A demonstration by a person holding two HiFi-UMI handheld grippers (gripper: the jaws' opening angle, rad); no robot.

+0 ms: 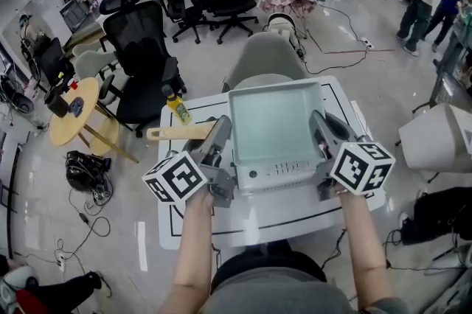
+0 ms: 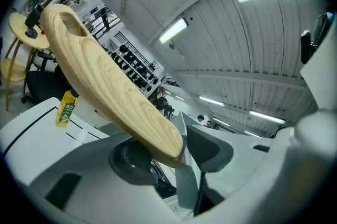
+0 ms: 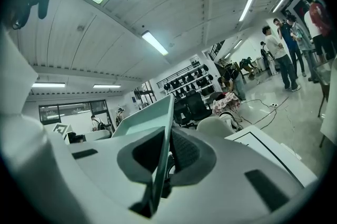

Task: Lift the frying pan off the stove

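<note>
The lift is in hand: the wooden handle [image 1: 179, 132] is grasped by the left tool [image 1: 221, 130], the frying pan [image 1: 274, 124] rim by the right tool [image 1: 318, 127]. Next, a level raise clear of the stove [image 1: 284, 174] is called for.

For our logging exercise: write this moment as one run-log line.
left fingers: shut on handle | right fingers: shut on pan | pan: over stove

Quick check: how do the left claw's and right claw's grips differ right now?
The left claw stands wide, clamped on the thick wooden handle; the right claw is nearly closed, pinching the thin side wall of the frying pan. The left claw holds pale grained wood, the right claw a pale green sheet seen edge-on. Both grip the same pan, on opposite sides.
</note>
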